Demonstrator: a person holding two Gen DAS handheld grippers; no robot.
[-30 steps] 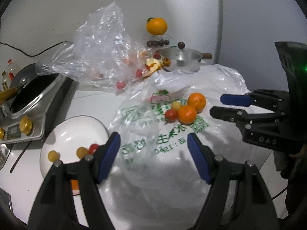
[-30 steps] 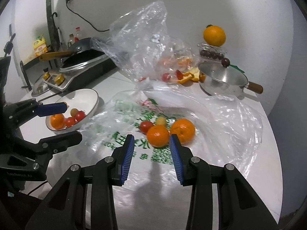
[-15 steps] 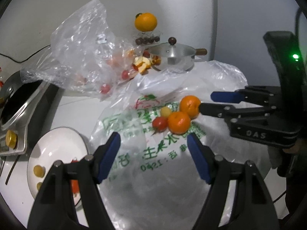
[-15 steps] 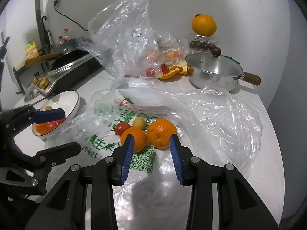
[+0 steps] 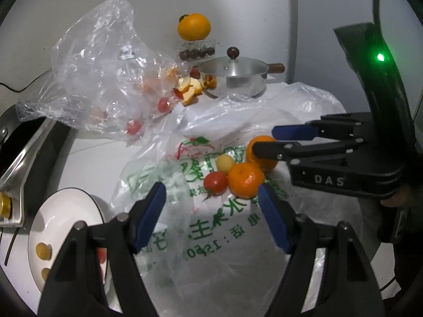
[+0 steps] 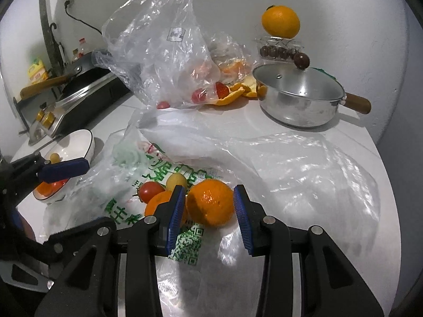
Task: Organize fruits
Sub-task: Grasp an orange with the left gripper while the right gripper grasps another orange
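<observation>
Lowest in the right wrist view, the right tongs (image 6: 208, 211) stand partly spread around the nearer orange (image 6: 211, 206), blue pads (image 6: 175, 211) flanking it; a sliver of gap shows on each side, so nothing is pinched yet. This looks like the pick-up step: the next move calls for easing forward a little, then closing squarely on the orange without crumpling the printed bag (image 6: 127, 206) beneath it. In the left wrist view the left tongs (image 5: 211, 211) hang spread and empty at bottom centre, just short of a second orange (image 5: 246, 175) and red tomato (image 5: 215, 183). Left of these, the white bowl (image 5: 68, 211) holds fruit already sorted. Farther up sit the clear bag (image 5: 100, 60) and steel pot (image 5: 232, 75).

Against a second ago, both tongs have come in closer to the fruit cluster, openings unchanged.
</observation>
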